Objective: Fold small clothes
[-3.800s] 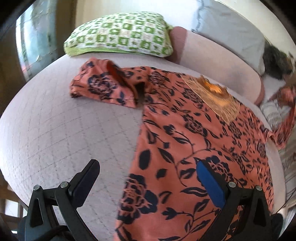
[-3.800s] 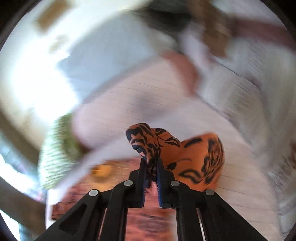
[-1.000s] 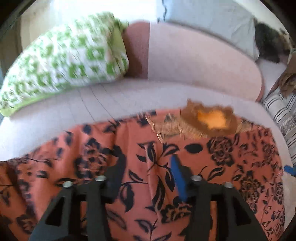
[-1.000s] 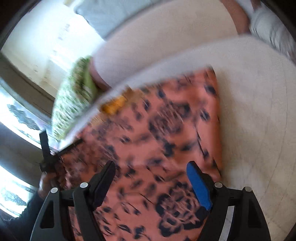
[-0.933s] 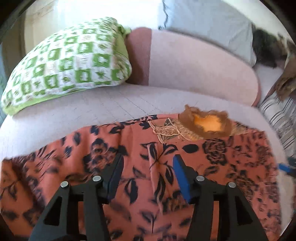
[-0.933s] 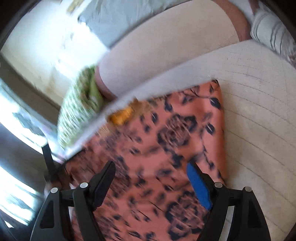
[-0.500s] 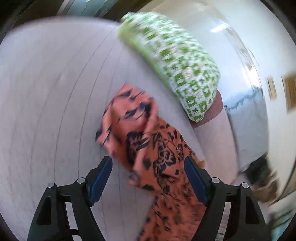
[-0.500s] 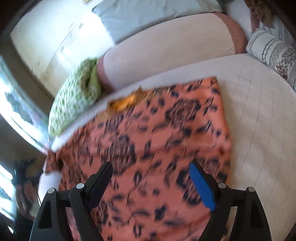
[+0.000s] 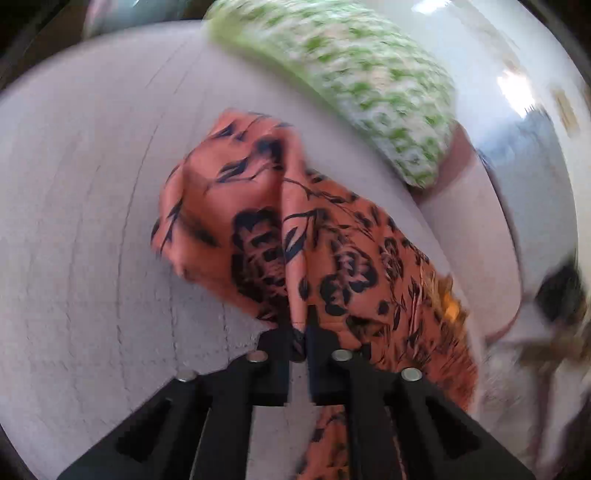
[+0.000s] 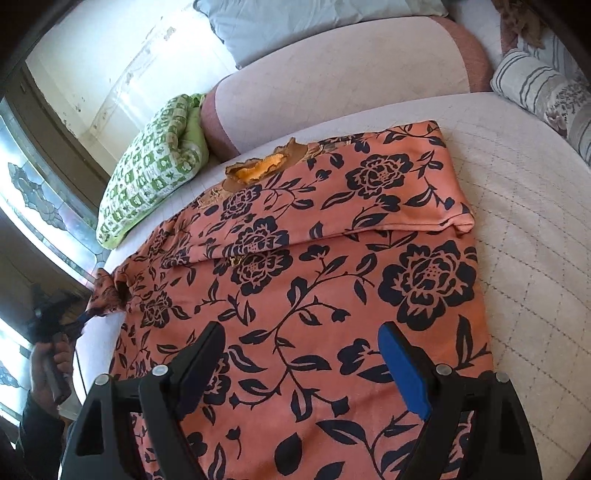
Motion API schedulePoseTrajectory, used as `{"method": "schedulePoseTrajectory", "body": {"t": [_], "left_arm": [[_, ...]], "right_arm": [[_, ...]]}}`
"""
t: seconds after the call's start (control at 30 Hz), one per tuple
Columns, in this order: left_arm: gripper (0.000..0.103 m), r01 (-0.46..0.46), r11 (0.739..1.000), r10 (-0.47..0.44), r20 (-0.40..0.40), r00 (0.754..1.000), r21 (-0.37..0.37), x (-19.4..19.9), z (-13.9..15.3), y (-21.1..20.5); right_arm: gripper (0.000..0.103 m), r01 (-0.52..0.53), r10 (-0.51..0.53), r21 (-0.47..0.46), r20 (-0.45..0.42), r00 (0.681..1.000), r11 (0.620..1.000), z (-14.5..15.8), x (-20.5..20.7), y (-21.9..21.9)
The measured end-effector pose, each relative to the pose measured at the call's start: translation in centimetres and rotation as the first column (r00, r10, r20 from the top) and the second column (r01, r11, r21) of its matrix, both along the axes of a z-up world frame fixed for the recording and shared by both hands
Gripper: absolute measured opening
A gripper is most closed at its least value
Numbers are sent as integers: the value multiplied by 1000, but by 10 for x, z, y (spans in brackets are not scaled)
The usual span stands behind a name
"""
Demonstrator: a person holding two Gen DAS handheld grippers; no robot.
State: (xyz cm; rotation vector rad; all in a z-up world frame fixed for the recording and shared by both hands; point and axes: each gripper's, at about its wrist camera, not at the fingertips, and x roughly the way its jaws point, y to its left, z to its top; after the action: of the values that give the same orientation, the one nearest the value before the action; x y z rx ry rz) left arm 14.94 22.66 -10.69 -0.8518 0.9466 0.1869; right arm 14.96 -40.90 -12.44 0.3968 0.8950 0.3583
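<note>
The dress point(image 10: 295, 266), orange with black flowers, lies spread on the quilted bed point(image 10: 524, 206), its neckline point(image 10: 266, 164) toward the bolster point(image 10: 332, 85) at the head. One sleeve point(image 10: 406, 184) already lies folded in across the chest, on the side of the neckline toward the striped pillow. The other sleeve point(image 9: 229, 206), on the side toward the green checked pillow, is pinched at its edge by the left gripper point(image 9: 300, 334), whose jaws are pressed together on the cloth. The right gripper point(image 10: 303, 354) hovers above the skirt below the neckline, its jaws wide apart and holding nothing. The fabric looks thin, light and limp; it drapes and creases in the grip, so it should lift with almost no effort but will sag and bunch unless drawn taut. A hem, cuff or seam seems the best hold, since a doubled edge is less likely to slip free. I judge this sleeve is to be laid across the chest to match the first. Near the neckline, the green checked pillow point(image 10: 147, 173) sits close beside the gripped sleeve and could catch it on the way over. The striped pillow point(image 10: 532, 81) lies well apart on the other side. A grey pillow point(image 10: 295, 22) rests behind the bolster.
</note>
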Motion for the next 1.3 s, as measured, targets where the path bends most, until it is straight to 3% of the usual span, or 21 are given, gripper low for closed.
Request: {"method": "schedulePoseTrajectory", "body": {"t": [0.1, 0.2, 0.3, 0.4, 0.43, 0.5, 0.53, 0.57, 0.6, 0.63, 0.67, 0.73, 0.87, 0.9, 1.0, 1.03, 1.07, 1.13, 1.2, 1.27, 1.3], "left_arm": [[4, -19, 985, 0, 107, 994, 174, -1, 59, -7], [4, 10, 955, -86, 243, 966, 297, 14, 140, -38], [4, 150, 908, -281, 304, 910, 391, 47, 198, -109], [5, 336, 837, -478, 279, 833, 433, 84, 214, -200], [5, 407, 801, -544, 252, 800, 439, 93, 212, -230], [5, 557, 706, -677, 184, 713, 437, 106, 196, -288], [10, 652, 627, -755, 128, 643, 428, 115, 183, -318], [20, 747, 537, -827, 71, 558, 392, 120, 166, -344], [29, 802, 478, -865, 34, 500, 359, 122, 150, -361], [48, 834, 434, -886, -4, 463, 340, 121, 134, -371], [54, 832, 436, -884, -12, 468, 343, 117, 128, -370], [55, 795, 486, -856, 17, 516, 363, 110, 120, -346], [79, 609, 657, -709, 88, 700, 445, 84, 111, -253], [80, 565, 673, -672, 75, 737, 477, 80, 103, -232], [80, 513, 682, -584, -34, 811, 520, 78, 65, -179], [80, 504, 692, -559, -57, 827, 517, 78, 54, -165], [80, 498, 701, -542, -72, 837, 510, 80, 41, -154], [80, 489, 687, -538, -77, 840, 538, 79, 28, -149], [80, 499, 650, -560, -84, 824, 573, 75, 17, -152], [80, 521, 611, -589, -98, 802, 596, 68, 9, -156], [80, 529, 587, -599, -111, 793, 613, 66, 4, -161]], "right_arm": [[87, 13, -14, 16, 32, 999, 1000, 6, -6, -11], [87, 41, -44, 51, 46, 998, 998, 6, -9, -26], [87, 81, -86, 95, 55, 995, 992, 5, -10, -41], [87, 109, -116, 128, 54, 992, 986, 4, -10, -52], [87, 115, -123, 133, 55, 991, 984, 5, -10, -55], [87, 120, -129, 141, 59, 990, 983, 7, -13, -59], [87, 122, -132, 147, 59, 990, 982, 8, -14, -61], [87, 122, -132, 149, 59, 989, 981, 9, -14, -62], [88, 122, -132, 146, 60, 989, 982, 11, -15, -62], [88, 118, -127, 135, 64, 990, 984, 13, -15, -61], [88, 111, -120, 118, 70, 990, 987, 15, -14, -58], [89, 93, -100, 78, 91, 991, 993, 22, -11, -53], [90, 56, -60, 35, 118, 991, 998, 33, 6, -39], [90, 49, -53, 42, 105, 993, 998, 32, 15, -35], [90, 19, -18, 183, -9, 1000, 983, 16, 43, -24], [90, 20, -3, 259, -65, 998, 966, 6, 57, -19], [90, 31, -6, 279, -90, 996, 960, 2, 65, -14], [89, 89, -37, 299, -174, 984, 950, -12, 85, -6], [86, 108, -36, 313, -229, 973, 944, -23, 99, 5], [66, 121, -45, 264, -279, 959, 957, -30, 107, 17], [61, 122, -47, 238, -296, 954, 964, -33, 111, 22]]}}
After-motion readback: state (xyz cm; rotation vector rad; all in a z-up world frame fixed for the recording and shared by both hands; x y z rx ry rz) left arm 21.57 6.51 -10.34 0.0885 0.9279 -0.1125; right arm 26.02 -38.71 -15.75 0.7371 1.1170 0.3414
